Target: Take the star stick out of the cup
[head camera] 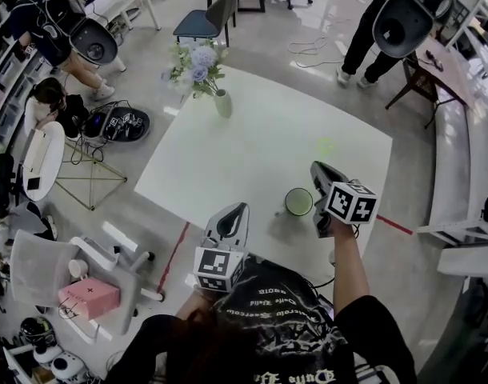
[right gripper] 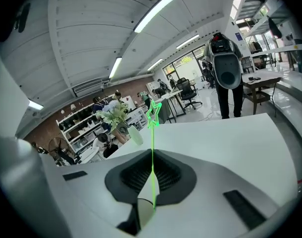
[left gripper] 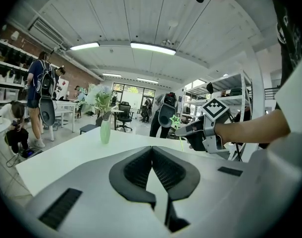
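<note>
white table point(head camera: 252, 158) in a busy office. left gripper point(left gripper: 152, 150) clenched, nothing in it. right gripper point(right gripper: 152, 155), just beside the green cup point(head camera: 298, 202), clamped on the star stick point(right gripper: 152, 128). stick's long axis near vertical, star end up, above the jaws.

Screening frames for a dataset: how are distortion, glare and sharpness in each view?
Right gripper view: black rounded corners, star stick sharp between the fingers. Left gripper view: same vignette, ceiling lights blown out. Head view: fisheye bends the room's edges; the white table glares.
</note>
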The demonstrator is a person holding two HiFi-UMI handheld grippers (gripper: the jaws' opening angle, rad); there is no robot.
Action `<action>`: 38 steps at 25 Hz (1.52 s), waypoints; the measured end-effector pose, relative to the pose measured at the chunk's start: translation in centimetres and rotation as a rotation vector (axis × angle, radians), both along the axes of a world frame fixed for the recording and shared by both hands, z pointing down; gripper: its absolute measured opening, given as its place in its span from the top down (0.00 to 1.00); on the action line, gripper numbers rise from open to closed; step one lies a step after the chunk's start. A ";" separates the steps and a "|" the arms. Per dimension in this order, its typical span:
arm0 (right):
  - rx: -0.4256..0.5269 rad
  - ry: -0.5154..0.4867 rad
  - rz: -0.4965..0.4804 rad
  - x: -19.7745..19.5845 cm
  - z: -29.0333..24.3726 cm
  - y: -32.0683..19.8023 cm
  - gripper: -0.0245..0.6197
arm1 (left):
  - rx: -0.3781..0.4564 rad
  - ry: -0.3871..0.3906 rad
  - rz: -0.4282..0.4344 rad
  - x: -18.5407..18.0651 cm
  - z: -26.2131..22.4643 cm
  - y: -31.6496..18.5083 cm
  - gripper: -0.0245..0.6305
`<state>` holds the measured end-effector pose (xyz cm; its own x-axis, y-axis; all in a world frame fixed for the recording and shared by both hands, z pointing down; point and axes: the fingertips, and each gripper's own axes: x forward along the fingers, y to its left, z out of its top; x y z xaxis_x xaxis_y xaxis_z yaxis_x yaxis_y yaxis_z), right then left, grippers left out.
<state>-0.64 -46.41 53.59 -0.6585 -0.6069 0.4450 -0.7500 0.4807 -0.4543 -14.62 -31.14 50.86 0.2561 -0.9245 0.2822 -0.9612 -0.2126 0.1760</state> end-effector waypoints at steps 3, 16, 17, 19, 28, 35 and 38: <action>0.016 -0.038 0.009 0.1 -1.1 0.0 0.94 | -0.004 0.008 -0.001 0.1 0.2 0.1 0.93; 0.240 -0.107 0.048 2.1 -10.6 0.5 0.94 | 0.007 0.039 0.052 2.3 -0.6 -0.5 0.93; 0.259 -0.088 0.049 2.4 -11.2 0.7 0.94 | 0.007 0.050 0.058 2.6 -0.7 -0.6 0.93; 0.287 -0.062 0.047 2.8 -12.1 1.0 0.94 | 0.010 0.063 0.070 3.0 -1.0 -0.9 0.93; 0.320 -0.031 0.127 7.3 -13.4 3.9 0.94 | 0.037 0.075 0.130 5.7 -1.9 -2.1 0.93; 0.328 -0.021 0.237 12.1 -12.9 6.7 0.94 | 0.051 0.087 0.197 8.7 -2.7 -2.5 0.93; 0.314 -0.013 0.269 13.4 -12.2 7.9 0.94 | 0.062 0.087 0.224 9.8 -3.3 -2.8 0.93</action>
